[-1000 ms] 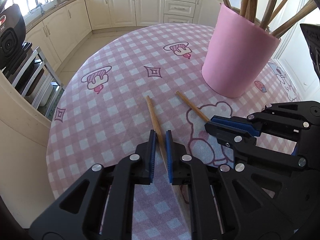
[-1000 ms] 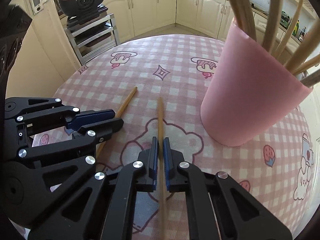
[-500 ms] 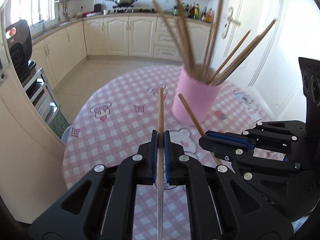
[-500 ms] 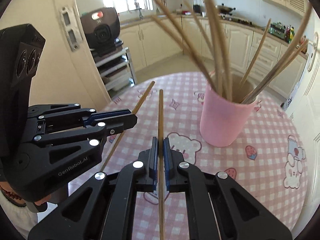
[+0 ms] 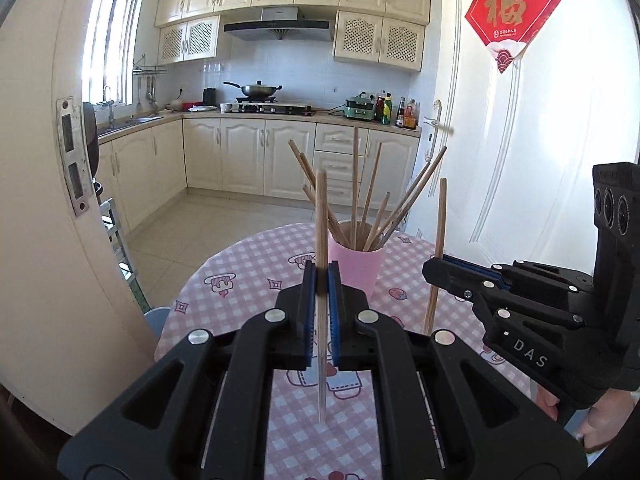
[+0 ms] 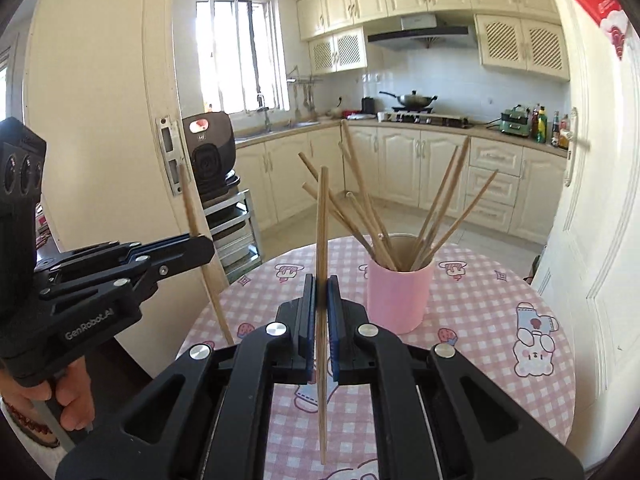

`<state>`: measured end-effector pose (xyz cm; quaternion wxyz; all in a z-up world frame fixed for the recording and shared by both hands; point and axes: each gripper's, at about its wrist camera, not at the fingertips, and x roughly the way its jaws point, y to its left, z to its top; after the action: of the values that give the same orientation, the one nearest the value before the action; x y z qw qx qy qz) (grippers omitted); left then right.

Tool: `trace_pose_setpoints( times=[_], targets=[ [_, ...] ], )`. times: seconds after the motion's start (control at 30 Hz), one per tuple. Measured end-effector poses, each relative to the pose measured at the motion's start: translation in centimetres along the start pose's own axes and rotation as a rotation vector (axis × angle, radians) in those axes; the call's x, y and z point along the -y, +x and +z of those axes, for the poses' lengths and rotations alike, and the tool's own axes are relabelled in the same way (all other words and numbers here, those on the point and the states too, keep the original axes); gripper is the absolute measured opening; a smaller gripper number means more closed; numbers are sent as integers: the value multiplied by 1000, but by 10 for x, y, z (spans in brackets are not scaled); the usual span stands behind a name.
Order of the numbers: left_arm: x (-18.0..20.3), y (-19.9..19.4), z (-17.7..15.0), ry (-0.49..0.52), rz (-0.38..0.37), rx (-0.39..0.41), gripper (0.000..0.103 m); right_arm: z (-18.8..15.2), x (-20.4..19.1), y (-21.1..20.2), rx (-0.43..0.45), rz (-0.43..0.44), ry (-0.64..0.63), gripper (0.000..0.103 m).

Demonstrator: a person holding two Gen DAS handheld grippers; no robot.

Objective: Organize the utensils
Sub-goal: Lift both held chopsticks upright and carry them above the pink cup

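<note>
Above table (image 5: 248, 280) – both chopsticks lifted off cloth, now upright, jaws clamped

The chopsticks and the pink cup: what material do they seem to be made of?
Chopsticks: probably bamboo or wood, matte, with a pale brown grainy look. Pink cup: smooth, matte, uniform colour; plastic, ceramic or paper-wrapped, I cannot tell which.

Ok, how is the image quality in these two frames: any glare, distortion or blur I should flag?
Left wrist view: strong fisheye bending of the door frame, the white door washed out by light, and the held chopstick soft close to the lens. Right wrist view: the window is blown out, the edges are curved and vignetted, but the pink cup is sharp.
</note>
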<state>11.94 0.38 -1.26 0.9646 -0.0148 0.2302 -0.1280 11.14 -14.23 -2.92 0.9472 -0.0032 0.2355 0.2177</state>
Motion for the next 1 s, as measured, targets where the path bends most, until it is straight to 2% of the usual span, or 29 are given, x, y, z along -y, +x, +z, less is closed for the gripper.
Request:
trace_pose_setpoints(
  times=[0.33, 0.7, 1.0],
  targets=[
    [21, -25, -1, 28, 24, 49, 6, 9, -8, -42, 186, -77, -39, 4],
    [36, -29, 5, 49, 40, 85, 6, 5, -4, -44, 198, -82, -25, 4],
    [49, -31, 34, 64, 27, 161, 6, 29, 9, -54, 286, -128, -13, 4]
  ],
)
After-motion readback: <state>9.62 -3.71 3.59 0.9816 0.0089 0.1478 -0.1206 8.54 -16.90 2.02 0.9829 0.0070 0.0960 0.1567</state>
